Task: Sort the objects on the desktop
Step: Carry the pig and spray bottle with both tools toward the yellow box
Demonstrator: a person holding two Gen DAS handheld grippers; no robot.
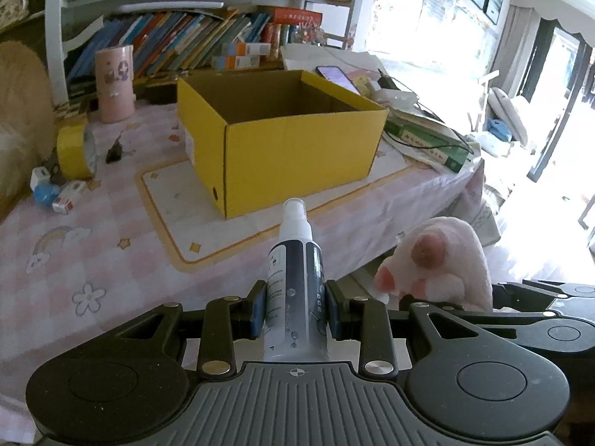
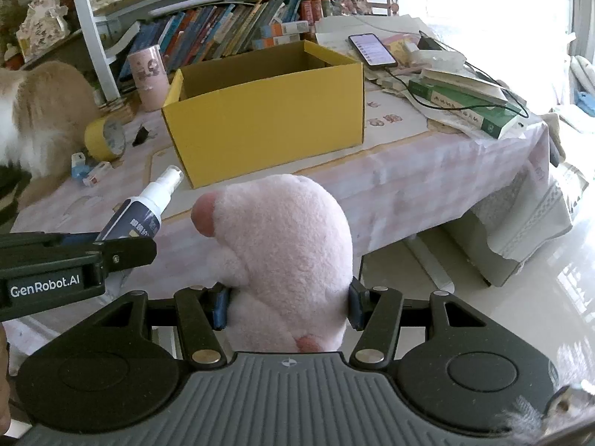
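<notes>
Between the blue pads of the left gripper (image 1: 296, 306) sits a white spray bottle (image 1: 295, 282) with a dark label, its nozzle pointing up and away toward the yellow cardboard box (image 1: 282, 137); the jaws are drawn in tight against the bottle's sides. Just to its right, the right gripper (image 2: 288, 306) is clamped about half wide on a pink plush toy (image 2: 282, 252), whose fluffy body bulges above the pads. Both held things hover at the near edge of the table (image 1: 93, 245), which is covered in a pink checked cloth. The open box stands on the middle of the table, flaps up; nothing shows inside from these angles. Left of the box lie a yellow tape roll (image 1: 76, 150), a pink cylindrical container (image 1: 114, 83) and a few small packets (image 1: 68, 195). A phone (image 2: 372, 49) with its screen lit rests to the right of the box, beside a green book (image 2: 465, 106)
</notes>
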